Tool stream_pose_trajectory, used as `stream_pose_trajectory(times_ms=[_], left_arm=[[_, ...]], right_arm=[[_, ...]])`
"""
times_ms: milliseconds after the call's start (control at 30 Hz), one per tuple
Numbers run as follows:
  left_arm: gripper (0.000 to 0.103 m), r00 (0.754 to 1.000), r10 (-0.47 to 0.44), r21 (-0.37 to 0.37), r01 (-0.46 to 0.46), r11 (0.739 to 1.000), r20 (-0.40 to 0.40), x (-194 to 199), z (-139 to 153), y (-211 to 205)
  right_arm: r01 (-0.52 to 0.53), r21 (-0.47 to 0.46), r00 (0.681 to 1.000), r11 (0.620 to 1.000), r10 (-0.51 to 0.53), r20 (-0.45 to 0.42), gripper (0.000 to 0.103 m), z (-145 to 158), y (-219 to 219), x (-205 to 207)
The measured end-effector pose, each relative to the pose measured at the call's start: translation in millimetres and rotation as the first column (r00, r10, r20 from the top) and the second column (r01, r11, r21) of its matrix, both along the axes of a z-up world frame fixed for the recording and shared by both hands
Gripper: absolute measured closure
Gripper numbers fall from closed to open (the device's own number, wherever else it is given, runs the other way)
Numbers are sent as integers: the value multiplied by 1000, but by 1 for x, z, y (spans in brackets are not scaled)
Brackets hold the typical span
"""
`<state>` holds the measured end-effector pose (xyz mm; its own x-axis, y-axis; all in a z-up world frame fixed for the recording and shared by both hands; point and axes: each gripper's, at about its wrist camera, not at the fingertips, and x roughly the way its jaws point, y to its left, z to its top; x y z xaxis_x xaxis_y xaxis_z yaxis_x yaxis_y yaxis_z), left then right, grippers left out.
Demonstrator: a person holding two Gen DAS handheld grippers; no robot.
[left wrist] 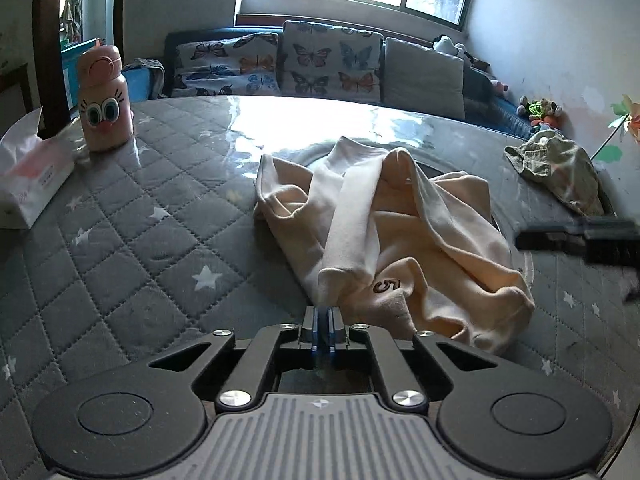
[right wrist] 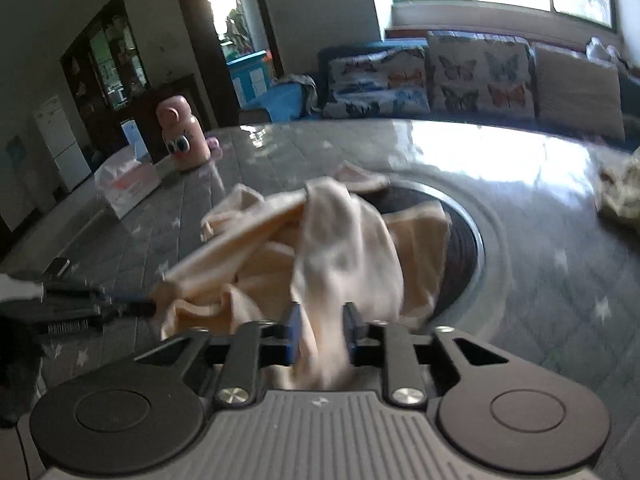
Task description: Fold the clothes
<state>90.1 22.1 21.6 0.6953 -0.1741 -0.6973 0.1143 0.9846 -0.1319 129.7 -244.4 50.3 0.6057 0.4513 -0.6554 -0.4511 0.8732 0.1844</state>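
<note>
Closest in: left tool clamped on cream garment, bunched mid-bench. Right tool parted, cloth strip hanging loose between pads. Farther off: olive garment, tissue box, pink bottle.

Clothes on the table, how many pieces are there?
2. The cream garment lies bunched mid-table, a strip of it pinched in the left claw. The olive garment sits crumpled near the far right edge. Others may be hidden outside the views.
</note>
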Motion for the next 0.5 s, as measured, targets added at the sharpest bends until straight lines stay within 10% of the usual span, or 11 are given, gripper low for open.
stream_pose_trajectory(times_ms=[200, 500], left_arm=[[54, 999, 10, 32, -12, 999, 42, 4, 9, 0], [50, 996, -7, 77, -1, 997, 93, 47, 20, -7]], right_arm=[[-20, -62, 998, 998, 24, 61, 62, 2, 33, 47], [-16, -101, 999, 995, 19, 26, 70, -24, 62, 101]])
